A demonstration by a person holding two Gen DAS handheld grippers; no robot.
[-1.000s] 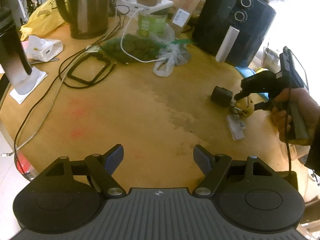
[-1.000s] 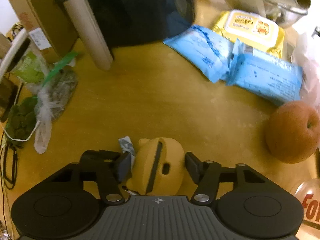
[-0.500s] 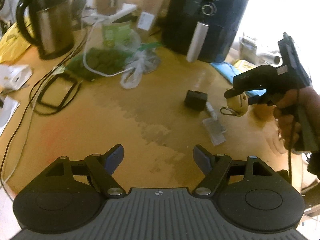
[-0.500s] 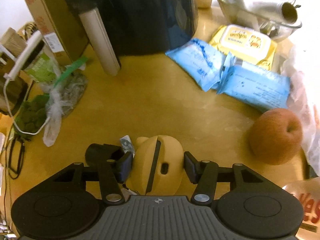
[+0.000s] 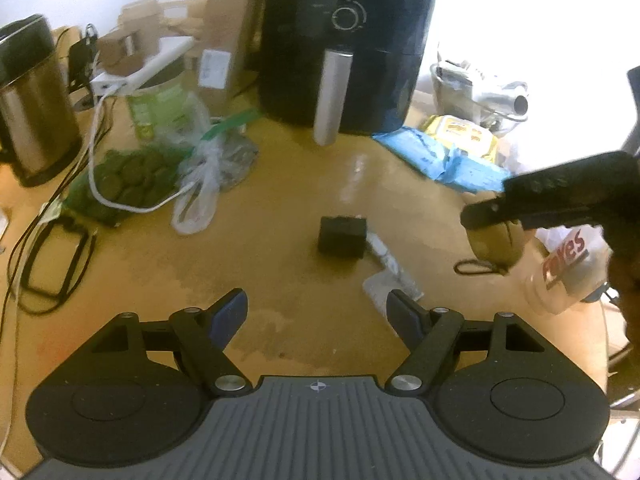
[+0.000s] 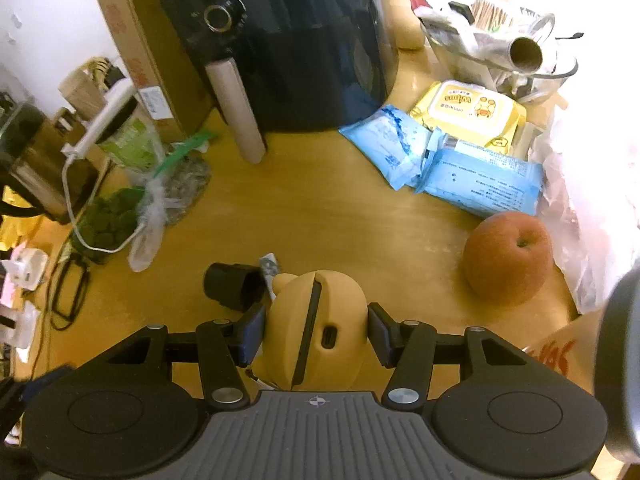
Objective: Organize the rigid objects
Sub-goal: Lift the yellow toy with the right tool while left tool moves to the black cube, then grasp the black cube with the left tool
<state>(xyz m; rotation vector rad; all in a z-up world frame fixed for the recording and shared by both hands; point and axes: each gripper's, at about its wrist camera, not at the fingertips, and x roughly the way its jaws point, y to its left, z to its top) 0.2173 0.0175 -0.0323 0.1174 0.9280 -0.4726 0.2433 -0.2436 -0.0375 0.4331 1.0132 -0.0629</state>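
Note:
My right gripper [image 6: 316,334] is shut on a small yellow bear-shaped case [image 6: 316,328] with a dark seam and a port, held above the wooden table [image 6: 304,208]. In the left wrist view the case [image 5: 496,242] hangs under the right gripper [image 5: 496,220] with a black loop dangling. A small black cup-like object [image 6: 234,286] lies on its side on the table; it also shows in the left wrist view [image 5: 342,236]. My left gripper [image 5: 318,314] is open and empty, low over the table in front of it.
A black air fryer [image 5: 344,48] stands at the back. Blue and yellow wipe packs [image 6: 460,148] and an apple [image 6: 508,258] lie right. Plastic bags [image 5: 200,176], cables [image 5: 52,256] and a kettle [image 5: 28,108] sit left. A clear wrapper [image 5: 390,284] lies near the black object.
The right gripper has lifted the yellow case off the table and drawn back. The left gripper has swung right and closer, toward the black object and the air fryer.

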